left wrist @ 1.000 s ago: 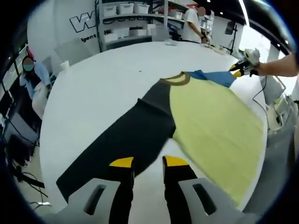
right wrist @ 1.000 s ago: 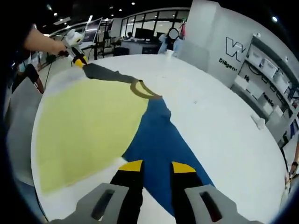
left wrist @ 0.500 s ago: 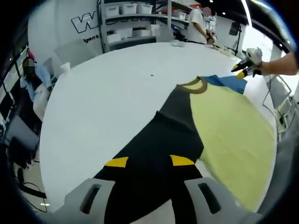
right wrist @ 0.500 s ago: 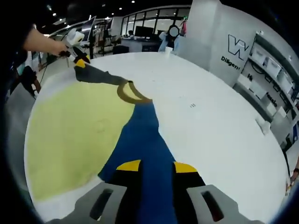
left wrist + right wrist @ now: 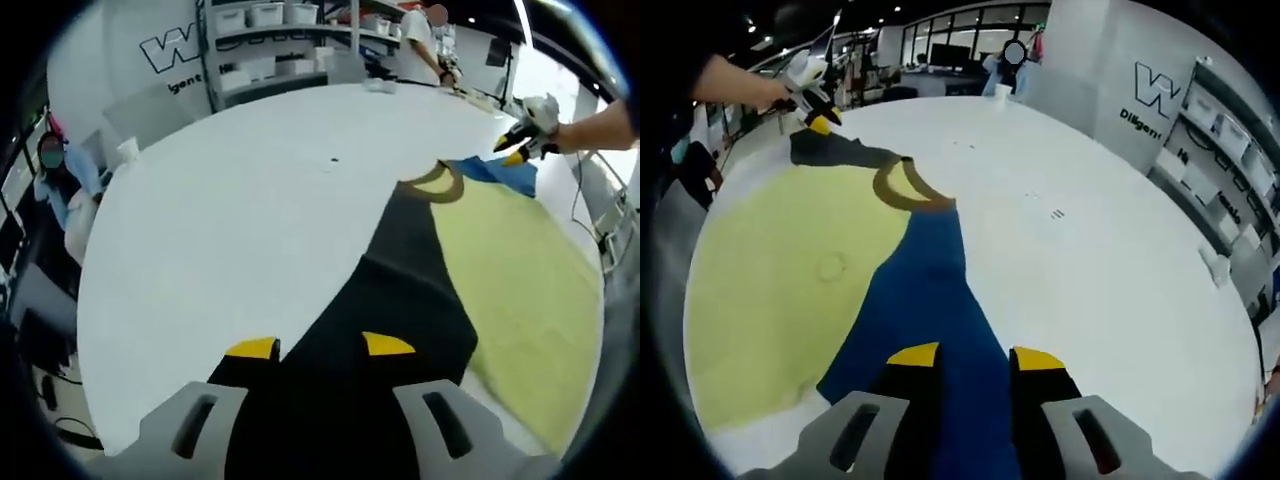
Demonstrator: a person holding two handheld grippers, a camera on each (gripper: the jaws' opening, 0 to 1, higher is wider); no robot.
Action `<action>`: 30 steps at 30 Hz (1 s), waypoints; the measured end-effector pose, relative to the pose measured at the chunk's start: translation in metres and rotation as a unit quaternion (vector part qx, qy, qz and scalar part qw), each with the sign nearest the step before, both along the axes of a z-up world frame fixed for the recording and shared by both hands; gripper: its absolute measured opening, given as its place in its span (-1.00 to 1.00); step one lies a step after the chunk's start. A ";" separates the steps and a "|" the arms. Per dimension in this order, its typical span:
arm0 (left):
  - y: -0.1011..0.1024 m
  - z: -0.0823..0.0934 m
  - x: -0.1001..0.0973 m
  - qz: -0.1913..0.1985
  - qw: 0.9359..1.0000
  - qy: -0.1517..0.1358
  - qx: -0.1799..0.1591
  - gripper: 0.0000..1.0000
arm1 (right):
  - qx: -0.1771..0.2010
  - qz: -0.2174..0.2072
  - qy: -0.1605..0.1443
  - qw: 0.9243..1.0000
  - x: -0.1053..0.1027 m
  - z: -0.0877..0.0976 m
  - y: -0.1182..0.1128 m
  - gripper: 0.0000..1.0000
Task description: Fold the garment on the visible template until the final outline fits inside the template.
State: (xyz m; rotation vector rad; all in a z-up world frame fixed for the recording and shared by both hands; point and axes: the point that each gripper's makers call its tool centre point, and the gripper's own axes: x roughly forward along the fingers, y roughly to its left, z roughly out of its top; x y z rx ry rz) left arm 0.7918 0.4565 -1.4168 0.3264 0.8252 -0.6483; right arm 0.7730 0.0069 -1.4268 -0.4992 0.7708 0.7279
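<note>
Left gripper [image 5: 307, 346] jaws spread over black sleeve [image 5: 400, 300]; right gripper [image 5: 975, 355] jaws spread over blue sleeve [image 5: 930, 300]; yellow body [image 5: 780, 290] between them.

A broad white counter [image 5: 230, 210] spreads far across the room. At its far left edge in the left gripper view stands a white cup [image 5: 127, 150]. Beyond it rise shelves [image 5: 280, 40] stacked with white bins, beside a wall sign [image 5: 175, 48]. A seated person [image 5: 62, 185] is at the left; another person [image 5: 420, 40] stands far off.
</note>
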 end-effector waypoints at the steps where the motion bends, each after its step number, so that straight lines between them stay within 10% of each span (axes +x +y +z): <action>1: -0.002 -0.001 0.000 -0.003 1.000 0.001 0.000 -0.41 | -0.001 0.000 0.000 1.000 0.001 -0.001 0.000 -0.58; 30: -0.012 -0.018 0.007 -0.020 1.000 0.021 0.006 -0.55 | 0.008 -0.010 0.038 0.999 0.010 -0.020 -0.002 -0.93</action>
